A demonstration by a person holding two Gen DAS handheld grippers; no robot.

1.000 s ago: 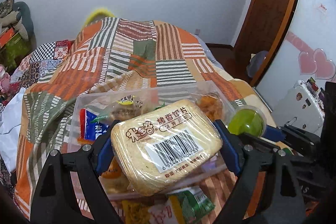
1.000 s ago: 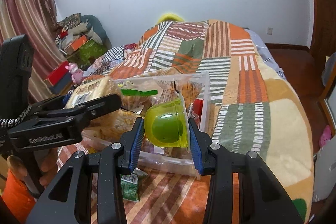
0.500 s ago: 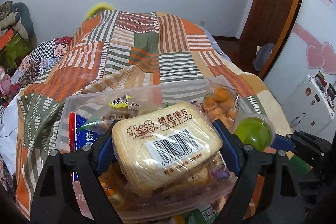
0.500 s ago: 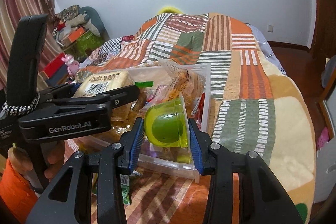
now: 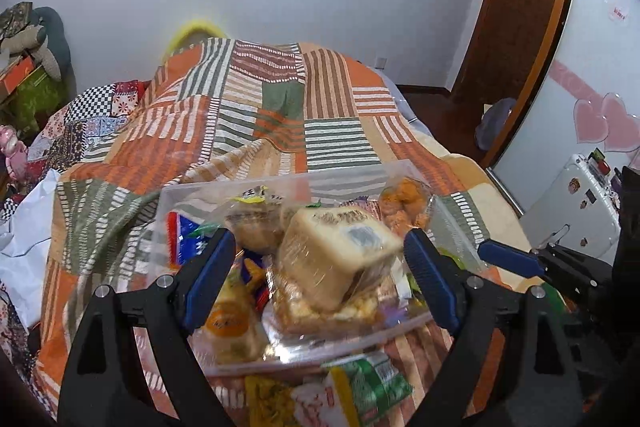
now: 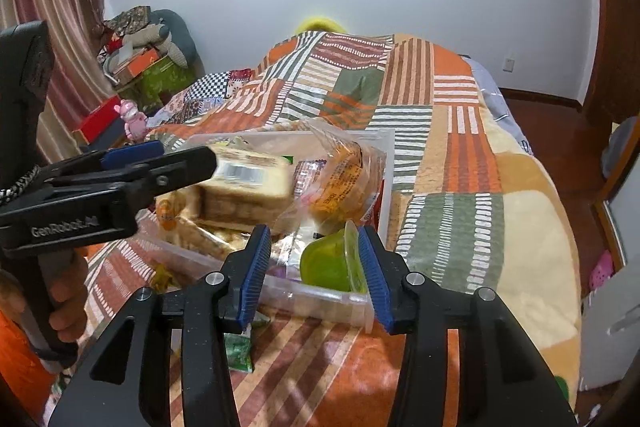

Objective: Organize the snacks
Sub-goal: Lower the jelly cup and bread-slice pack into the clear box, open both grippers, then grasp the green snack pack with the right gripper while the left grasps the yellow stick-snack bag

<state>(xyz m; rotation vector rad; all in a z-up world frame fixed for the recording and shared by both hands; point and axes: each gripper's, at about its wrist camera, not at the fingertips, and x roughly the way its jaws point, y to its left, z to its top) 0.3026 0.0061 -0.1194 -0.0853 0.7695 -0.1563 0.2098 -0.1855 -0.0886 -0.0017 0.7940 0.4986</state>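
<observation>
Both grippers over clear plastic bin point(image 5: 280, 183), fingers spread, gripping nothing. Left gripper point(image 5: 320, 275): blurred bread-slice pack point(image 5: 340, 255) lies tilted on bin's heap. Right gripper point(image 6: 316, 275): green jelly cup point(image 6: 328, 263) on its side, bin's near right corner, rim beside right pad.

A clear rectangular plastic bin point(image 5: 240, 189) rests on the striped patchwork blanket point(image 5: 248, 115). In the bin, a wrapped pale toast-slice pack point(image 5: 340, 255) lies atop other snacks; a translucent green jelly cup point(image 6: 332, 263) sits in the bin's near right corner. A green-printed snack packet point(image 5: 368, 387) lies before the bin.
</observation>
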